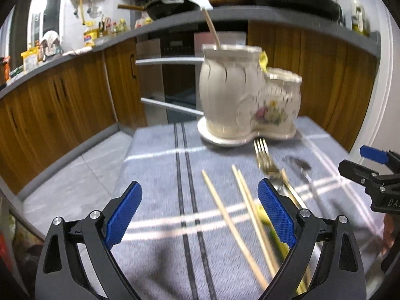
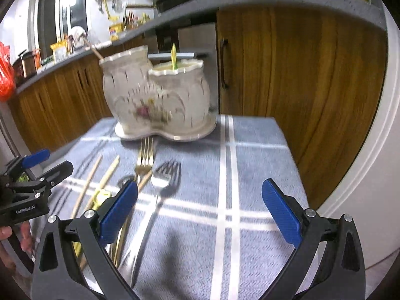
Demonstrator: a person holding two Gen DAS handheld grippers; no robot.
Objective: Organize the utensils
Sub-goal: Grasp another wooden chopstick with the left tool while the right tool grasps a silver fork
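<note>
A white flowered ceramic holder (image 1: pixel 240 95) (image 2: pixel 155 100) with a tall pot and a short pot stands at the far end of the blue checked cloth (image 1: pixel 160 175) (image 2: pixel 250 162). One chopstick (image 1: pixel 212 27) leans in the tall pot, and a green-yellow utensil (image 2: pixel 173 57) sticks out of the short one. On the cloth lie loose chopsticks (image 1: pixel 225 212) (image 2: pixel 87 185), a gold fork (image 1: pixel 265 157) (image 2: pixel 145 155), a silver fork (image 2: pixel 165 180) and another green-yellow utensil (image 2: pixel 100 197). My left gripper (image 1: pixel 200 215) (image 2: pixel 50 162) hovers open over the chopsticks. My right gripper (image 2: pixel 200 215) (image 1: pixel 360 161) hovers open over the silver fork's handle, gripping nothing.
Wooden cabinets (image 1: pixel 62 115) (image 2: pixel 300 87) and an oven (image 1: pixel 175 75) stand behind the table. Pans (image 1: pixel 175 7) and bottles crowd the grey counter (image 1: pixel 275 15). Tiled floor (image 1: pixel 75 175) drops off past the cloth's left edge. A hand (image 2: pixel 10 232) holds the left gripper.
</note>
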